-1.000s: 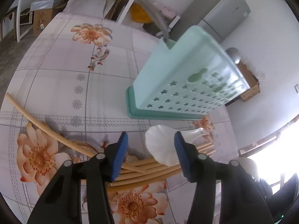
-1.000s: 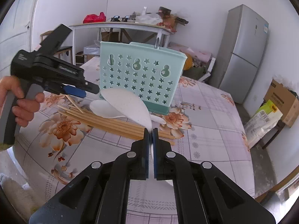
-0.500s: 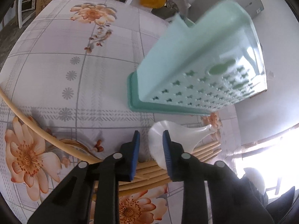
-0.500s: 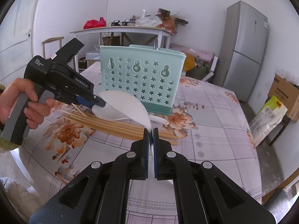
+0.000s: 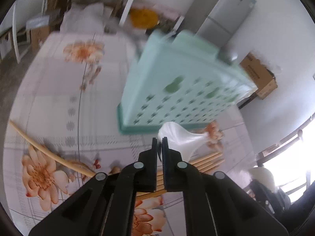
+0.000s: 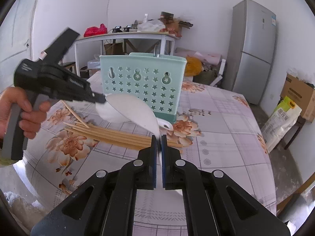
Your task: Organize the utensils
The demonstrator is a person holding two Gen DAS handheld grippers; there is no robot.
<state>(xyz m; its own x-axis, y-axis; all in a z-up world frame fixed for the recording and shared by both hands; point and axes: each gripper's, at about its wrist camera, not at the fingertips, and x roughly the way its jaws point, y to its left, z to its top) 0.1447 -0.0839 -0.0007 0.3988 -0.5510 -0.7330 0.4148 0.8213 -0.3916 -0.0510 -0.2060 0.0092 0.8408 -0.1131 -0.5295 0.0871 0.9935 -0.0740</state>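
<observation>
A mint green utensil holder (image 5: 177,74) (image 6: 141,78) with star holes stands upright on the flowered tablecloth, a metal handle (image 6: 156,51) sticking out of its top. My left gripper (image 5: 159,140) (image 6: 101,100) is shut on the bowl rim of a white spoon (image 5: 181,137) (image 6: 107,114), in front of the holder's lower left corner. The spoon's handle end (image 6: 167,125) points toward the holder's base. My right gripper (image 6: 159,139) is shut on the narrow end of a second white scoop (image 6: 135,110), which slants up to the left. Bamboo chopsticks (image 6: 118,135) (image 5: 208,160) lie bundled below.
A loose curved bamboo stick (image 5: 39,147) lies left of the bundle. A person's hand (image 6: 21,114) holds the left gripper. Beyond the table stand a grey fridge (image 6: 254,49), a cluttered side table (image 6: 126,37), a cardboard box (image 6: 297,94) and a bag (image 6: 281,118).
The left gripper's jaws went from wide apart to shut on the white spoon's bowl rim, and it rose a little. The right gripper kept still with its scoop.
</observation>
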